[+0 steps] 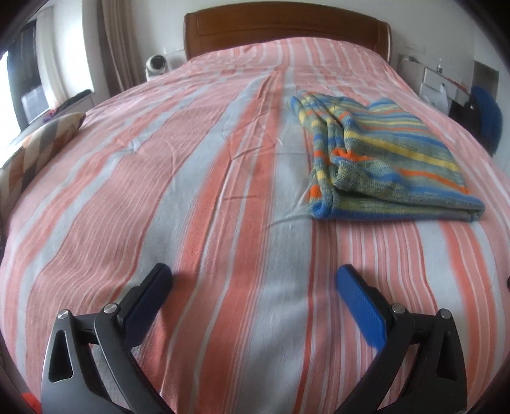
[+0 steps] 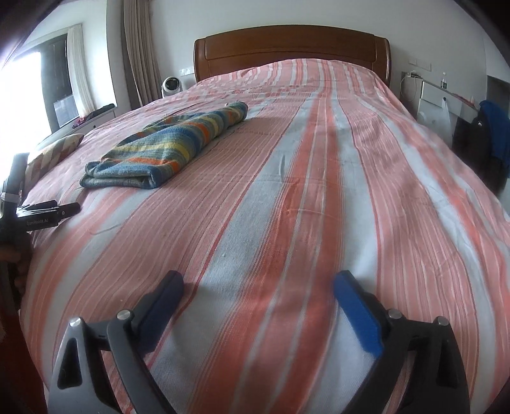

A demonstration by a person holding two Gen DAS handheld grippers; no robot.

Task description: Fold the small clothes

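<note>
A striped knit garment (image 1: 382, 159) in blue, yellow, green and orange lies folded on the bed, right of centre in the left wrist view. It also shows in the right wrist view (image 2: 165, 149), at the left. My left gripper (image 1: 253, 280) is open and empty, low over the bedspread, well short of the garment. My right gripper (image 2: 258, 286) is open and empty, over the bedspread to the right of the garment. The left gripper's body (image 2: 38, 213) shows at the left edge of the right wrist view.
The bed has a pink and grey striped bedspread (image 1: 197, 191) and a wooden headboard (image 1: 287, 28). A patterned pillow (image 1: 41, 143) lies at the bed's left edge. A small white fan (image 2: 171, 86) stands left of the headboard. A desk with clutter (image 2: 446, 95) stands at the right.
</note>
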